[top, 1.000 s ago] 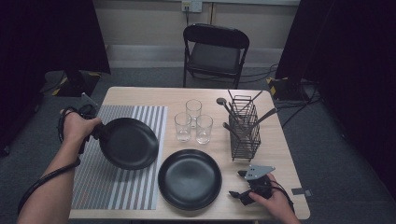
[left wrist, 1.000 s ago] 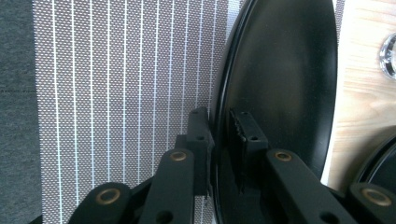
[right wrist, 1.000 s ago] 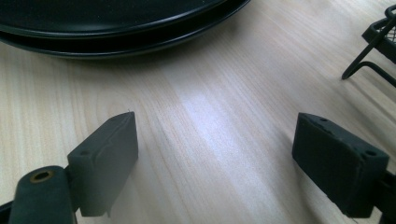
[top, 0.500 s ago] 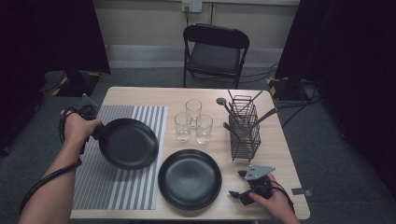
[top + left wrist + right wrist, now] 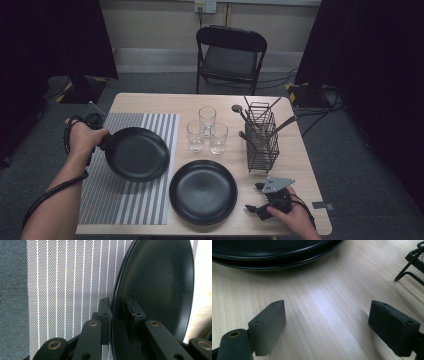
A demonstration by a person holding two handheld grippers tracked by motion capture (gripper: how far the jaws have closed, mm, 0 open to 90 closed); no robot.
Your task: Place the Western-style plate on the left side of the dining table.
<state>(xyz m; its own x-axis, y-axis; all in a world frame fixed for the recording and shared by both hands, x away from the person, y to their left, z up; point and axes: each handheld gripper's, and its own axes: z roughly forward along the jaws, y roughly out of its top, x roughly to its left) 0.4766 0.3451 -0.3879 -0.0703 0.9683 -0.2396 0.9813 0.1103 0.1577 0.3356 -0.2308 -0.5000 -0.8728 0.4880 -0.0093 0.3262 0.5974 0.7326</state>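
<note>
We see the wooden surface (image 5: 295, 165) filling mid-frame in the high view, w/ a striped grey mat (image 5: 100, 200) over its left part. Centre-left, a black plate (image 5: 137, 154) sits tilted above the mat; lower centre, a second black plate (image 5: 202, 191) lies flat on the bare wood. A wire rack (image 5: 261, 142) w/ utensils stands right of centre, three glasses (image 5: 206, 132) just left of it. Left gripper (image 5: 117, 308): jaws either side of the tilted plate's rim (image 5: 113, 307), have just been opening a bit; the outer pad touches the rim, the inner one stands slightly off. Right gripper (image 5: 327, 322), lower right in the high view, is released, jaws wide apart, nothing between, resting low over the wood near the flat plate.
</note>
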